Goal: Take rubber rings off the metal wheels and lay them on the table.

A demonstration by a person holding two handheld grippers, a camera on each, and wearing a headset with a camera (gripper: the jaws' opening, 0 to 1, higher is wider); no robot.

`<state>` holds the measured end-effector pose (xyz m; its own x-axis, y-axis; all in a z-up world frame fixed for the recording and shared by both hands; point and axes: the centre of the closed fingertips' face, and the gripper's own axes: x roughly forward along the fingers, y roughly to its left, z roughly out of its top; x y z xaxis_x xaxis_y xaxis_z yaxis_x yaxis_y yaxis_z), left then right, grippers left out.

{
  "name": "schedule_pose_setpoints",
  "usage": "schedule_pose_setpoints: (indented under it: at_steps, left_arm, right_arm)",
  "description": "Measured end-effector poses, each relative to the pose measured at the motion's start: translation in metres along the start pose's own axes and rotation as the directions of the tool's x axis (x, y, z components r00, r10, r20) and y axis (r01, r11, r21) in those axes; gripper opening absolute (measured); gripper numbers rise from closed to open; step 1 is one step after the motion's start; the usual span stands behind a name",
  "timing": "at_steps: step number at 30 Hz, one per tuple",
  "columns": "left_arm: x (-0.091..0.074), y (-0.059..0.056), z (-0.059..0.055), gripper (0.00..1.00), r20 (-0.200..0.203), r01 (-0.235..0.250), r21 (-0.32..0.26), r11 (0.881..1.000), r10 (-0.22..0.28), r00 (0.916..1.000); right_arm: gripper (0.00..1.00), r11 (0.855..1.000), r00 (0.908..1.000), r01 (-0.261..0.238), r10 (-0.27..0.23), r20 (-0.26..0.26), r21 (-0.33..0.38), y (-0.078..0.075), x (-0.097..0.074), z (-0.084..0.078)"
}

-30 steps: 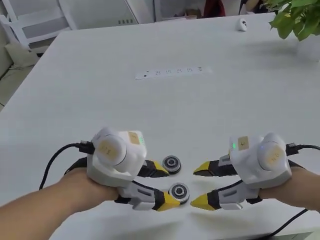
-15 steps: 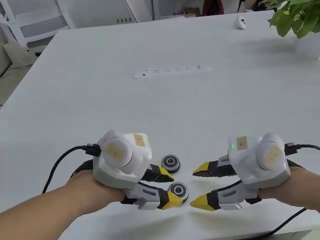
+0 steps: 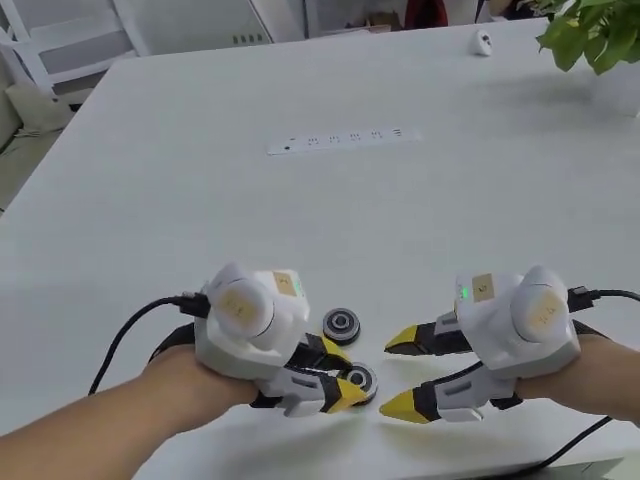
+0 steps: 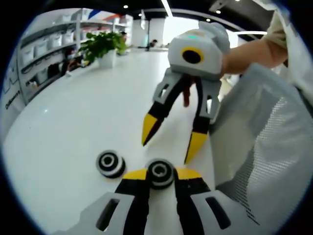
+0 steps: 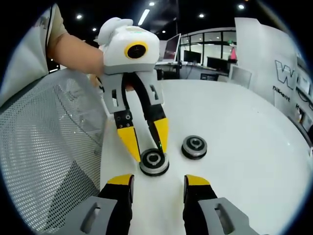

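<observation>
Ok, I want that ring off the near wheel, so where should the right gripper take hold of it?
Likely the black rubber rim of the near wheel, on its free side facing the right gripper, coming in low along the table. It lies flat and the left gripper holds it from the opposite side.

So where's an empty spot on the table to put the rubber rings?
The big bare stretch of table between the power strip and the far wheel is free, and so is the right side up toward the plant. It's crowded down front, where the left gripper pinches the near wheel and the right gripper sits open close by.
</observation>
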<state>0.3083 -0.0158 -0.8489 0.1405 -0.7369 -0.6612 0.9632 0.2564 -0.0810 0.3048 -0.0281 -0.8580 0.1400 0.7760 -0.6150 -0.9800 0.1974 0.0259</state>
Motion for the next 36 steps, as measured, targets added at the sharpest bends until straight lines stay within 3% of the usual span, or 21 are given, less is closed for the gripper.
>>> schedule_pose_setpoints:
  at_steps: [3, 10, 36]
  left_arm:
    - [0.001, 0.000, 0.001, 0.20, 0.011, -0.005, -0.014, 1.000, 0.005, 0.9999]
    - [0.003, 0.000, -0.001, 0.15, 0.001, -0.036, 0.059, 0.998, 0.036, 0.9994]
    - [0.002, 0.002, 0.000, 0.14, 0.023, -0.083, 0.034, 0.996, 0.082, 0.9964]
  right_arm:
    - [0.37, 1.000, 1.0000, 0.001, -0.001, 0.000, 0.002, 0.000, 0.000, -0.001]
    - [0.37, 1.000, 1.0000, 0.001, -0.001, 0.001, 0.003, 0.000, 0.000, -0.001]
    - [0.33, 0.998, 0.9964, -0.041, 0.037, 0.076, 0.048, 0.009, 0.017, 0.012]
